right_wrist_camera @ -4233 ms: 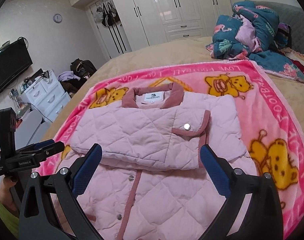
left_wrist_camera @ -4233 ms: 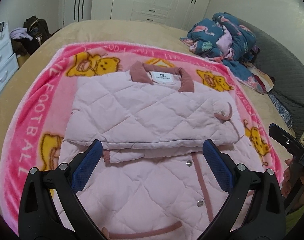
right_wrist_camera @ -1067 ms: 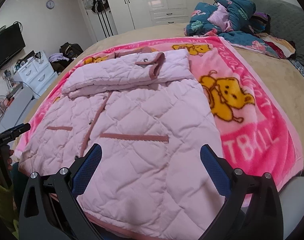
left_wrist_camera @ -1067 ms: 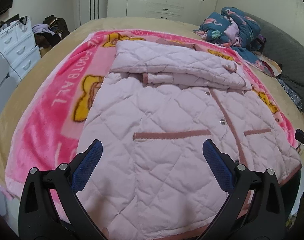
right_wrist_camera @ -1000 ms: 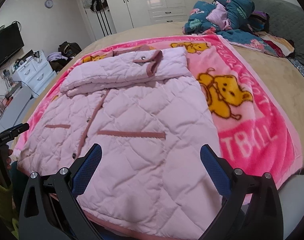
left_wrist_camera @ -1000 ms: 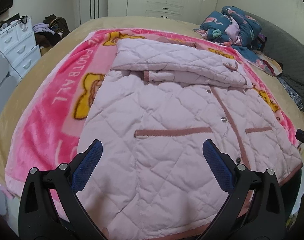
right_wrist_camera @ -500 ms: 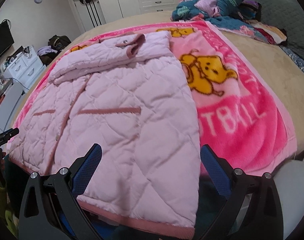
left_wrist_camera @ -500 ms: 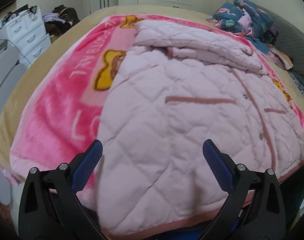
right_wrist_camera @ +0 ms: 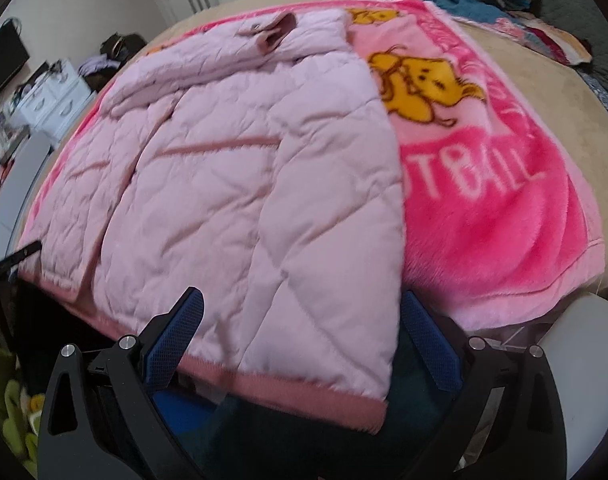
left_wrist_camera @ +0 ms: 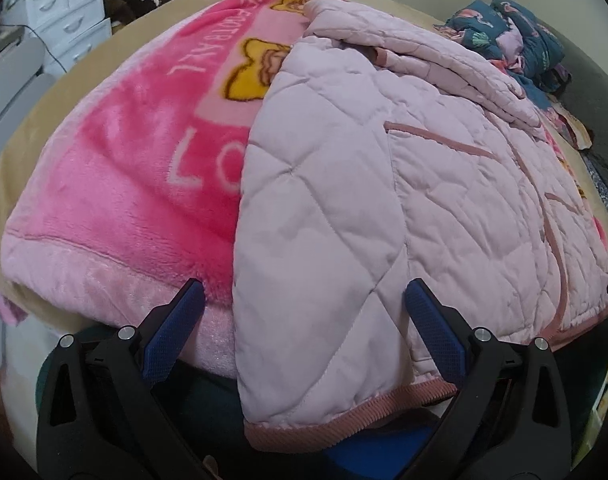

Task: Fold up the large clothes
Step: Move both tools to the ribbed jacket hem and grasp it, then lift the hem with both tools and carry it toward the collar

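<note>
Jacket: the pale pink quilted jacket [left_wrist_camera: 384, 184] lies flat on the pink blanket [left_wrist_camera: 116, 184] on the bed; its top part, sleeves and collar, is already doubled over at the far end; its ribbed hem [left_wrist_camera: 344, 412] hangs over the near edge of the bed.

Long axis: it runs straight away from both cameras, hem nearest, folded collar end farthest (so the likely next fold carries the hem forward along that line).

Left gripper: the left gripper [left_wrist_camera: 304, 332] sits at the jacket's left hem corner; jaws spread wide, the corner lying between the blue pads [left_wrist_camera: 432, 332] and a little beyond them; nothing gripped yet.

Right gripper: the right gripper [right_wrist_camera: 302, 338] sits at the right hem corner [right_wrist_camera: 368, 404]; jaws equally wide apart, empty; the fabric edge hangs between them, and I cannot tell whether a pad touches it (this view is blurred).

Nearer hand: neither; each has its own corner directly ahead and close, the two corners at opposite ends of the hem.

Judgement: the step in hand looks like closing on both hem corners at once; each jaw should take the ribbed band, not the blanket under it.

Elsewhere: a heap of dark patterned clothes [left_wrist_camera: 516, 32] lies at the far right of the bed, well apart from the jacket.
</note>
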`<state>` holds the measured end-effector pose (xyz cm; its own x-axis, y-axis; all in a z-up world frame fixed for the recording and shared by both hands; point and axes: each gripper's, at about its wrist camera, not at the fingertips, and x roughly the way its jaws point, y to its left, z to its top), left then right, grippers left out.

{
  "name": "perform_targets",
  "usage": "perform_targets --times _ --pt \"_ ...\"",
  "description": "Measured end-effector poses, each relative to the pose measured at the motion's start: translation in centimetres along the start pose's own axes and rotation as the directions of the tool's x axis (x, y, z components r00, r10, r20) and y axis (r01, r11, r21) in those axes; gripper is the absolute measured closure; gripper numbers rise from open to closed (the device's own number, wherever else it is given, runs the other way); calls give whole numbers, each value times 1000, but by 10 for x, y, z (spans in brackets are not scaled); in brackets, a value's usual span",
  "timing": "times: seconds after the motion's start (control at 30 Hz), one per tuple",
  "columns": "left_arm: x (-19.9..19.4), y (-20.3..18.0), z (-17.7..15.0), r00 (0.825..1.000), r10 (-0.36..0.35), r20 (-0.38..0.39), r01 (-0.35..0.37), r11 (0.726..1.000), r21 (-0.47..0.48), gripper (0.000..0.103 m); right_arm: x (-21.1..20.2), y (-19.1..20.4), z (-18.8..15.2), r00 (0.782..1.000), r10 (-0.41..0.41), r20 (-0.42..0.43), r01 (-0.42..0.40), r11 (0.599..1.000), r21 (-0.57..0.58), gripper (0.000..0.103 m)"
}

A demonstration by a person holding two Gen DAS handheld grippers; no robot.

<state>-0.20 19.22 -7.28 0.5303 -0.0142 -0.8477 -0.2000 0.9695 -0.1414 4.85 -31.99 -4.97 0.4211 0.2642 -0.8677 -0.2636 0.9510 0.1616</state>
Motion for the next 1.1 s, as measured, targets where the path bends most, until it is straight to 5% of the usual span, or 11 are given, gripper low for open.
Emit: perform_targets --times 0.23,0.33,0.4,0.6,0.67,0.83,1.1 --pt "3 -13 -4 1000 -23 -7 23 999 34 9 0 4 -2 1000 -1 -28 0 998 -59 8" --pt "2 -17 -5 999 -38 -4 38 998 43 9 -3 6 -4 999 -20 -29 18 996 -85 29" --pt "2 -16 -5 999 -44 -2 45 998 39 9 -5 5 -5 1000 -15 -28 13 996 -87 54" --pt "0 -15 -4 998 -65 12 65 998 24 12 -29 -4 -1 989 117 94 -113 992 -50 80" --pt "-2 -16 -3 998 -58 28 57 998 23 43 -40 -6 5 975 156 157 -153 988 -35 81" --pt "-14 -14 1 994 -78 74 77 997 22 88 -63 -9 26 925 236 298 -241 970 -20 83" --pt "-51 -25 36 970 -142 197 135 990 50 93 -83 -5 58 875 270 403 -276 960 -43 84"
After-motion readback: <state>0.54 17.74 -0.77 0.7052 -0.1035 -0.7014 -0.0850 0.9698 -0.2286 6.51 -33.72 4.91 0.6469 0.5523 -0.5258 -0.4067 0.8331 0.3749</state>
